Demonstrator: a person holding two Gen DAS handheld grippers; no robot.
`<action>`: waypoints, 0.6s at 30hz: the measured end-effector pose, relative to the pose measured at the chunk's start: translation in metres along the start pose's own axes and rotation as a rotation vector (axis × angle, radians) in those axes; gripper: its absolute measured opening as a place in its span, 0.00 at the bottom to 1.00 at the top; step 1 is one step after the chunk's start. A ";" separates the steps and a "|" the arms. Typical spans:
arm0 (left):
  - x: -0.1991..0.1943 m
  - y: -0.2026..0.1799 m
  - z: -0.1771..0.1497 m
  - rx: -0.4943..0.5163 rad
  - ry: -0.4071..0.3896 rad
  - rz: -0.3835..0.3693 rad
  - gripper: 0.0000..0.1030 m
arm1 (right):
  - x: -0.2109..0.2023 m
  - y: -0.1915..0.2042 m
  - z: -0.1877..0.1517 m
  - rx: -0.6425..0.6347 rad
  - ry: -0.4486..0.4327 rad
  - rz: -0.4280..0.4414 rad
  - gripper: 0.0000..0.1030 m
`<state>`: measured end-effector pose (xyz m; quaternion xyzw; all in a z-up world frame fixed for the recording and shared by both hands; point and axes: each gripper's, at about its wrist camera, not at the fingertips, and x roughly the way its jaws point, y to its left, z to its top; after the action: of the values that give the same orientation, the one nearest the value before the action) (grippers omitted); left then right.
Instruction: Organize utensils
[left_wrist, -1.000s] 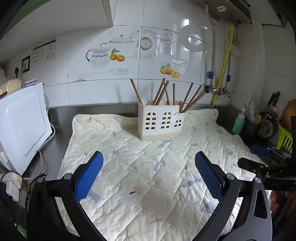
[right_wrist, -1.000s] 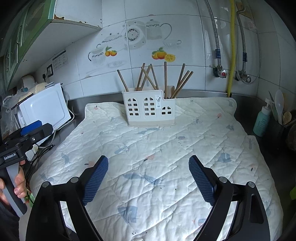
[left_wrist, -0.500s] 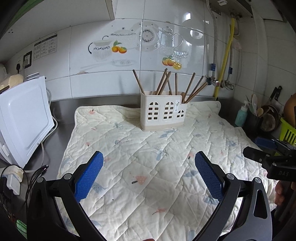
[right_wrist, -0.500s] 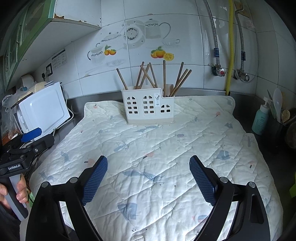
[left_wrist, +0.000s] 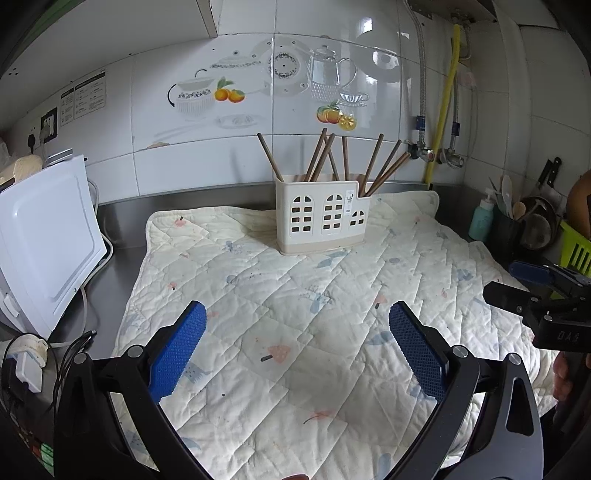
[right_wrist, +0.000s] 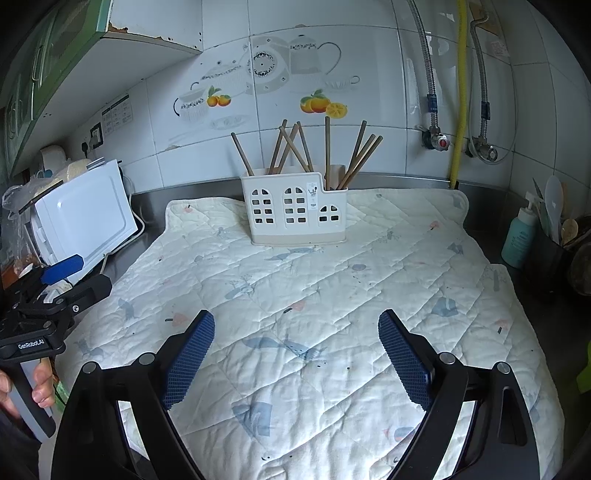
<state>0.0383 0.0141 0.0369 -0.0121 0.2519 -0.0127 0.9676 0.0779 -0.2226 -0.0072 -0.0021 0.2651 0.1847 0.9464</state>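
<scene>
A white house-shaped utensil holder (left_wrist: 322, 218) stands at the back of a quilted cloth (left_wrist: 295, 314), with several brown chopsticks (left_wrist: 325, 155) sticking up out of it. It also shows in the right wrist view (right_wrist: 295, 212), with the chopsticks (right_wrist: 327, 151). My left gripper (left_wrist: 297, 317) is open and empty, low over the near part of the cloth. My right gripper (right_wrist: 295, 325) is open and empty, also well short of the holder. The right gripper shows at the right edge of the left wrist view (left_wrist: 546, 291); the left gripper shows at the left edge of the right wrist view (right_wrist: 55, 284).
A white appliance (left_wrist: 40, 236) with cables stands on the steel counter to the left. A teal bottle (right_wrist: 521, 236) and a dark pot of kitchen tools (right_wrist: 554, 240) stand at the right. A green basket (left_wrist: 576, 251) is at the far right. The tiled wall carries pipes (right_wrist: 461, 88).
Both grippers have drawn back a little from the holder and stayed open. The left view has shifted slightly; the holder sits a bit further right and smaller.
</scene>
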 end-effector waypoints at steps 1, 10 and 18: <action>0.000 0.000 0.000 0.003 -0.001 0.000 0.95 | 0.000 -0.001 0.000 0.000 0.000 -0.002 0.85; 0.004 -0.001 -0.003 0.004 0.010 -0.001 0.95 | 0.001 -0.001 0.001 0.000 0.001 -0.006 0.85; 0.005 -0.001 -0.005 0.002 0.023 -0.008 0.95 | 0.001 -0.002 0.001 0.000 0.000 -0.005 0.85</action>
<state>0.0402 0.0127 0.0297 -0.0120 0.2630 -0.0172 0.9646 0.0799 -0.2240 -0.0072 -0.0027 0.2652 0.1822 0.9468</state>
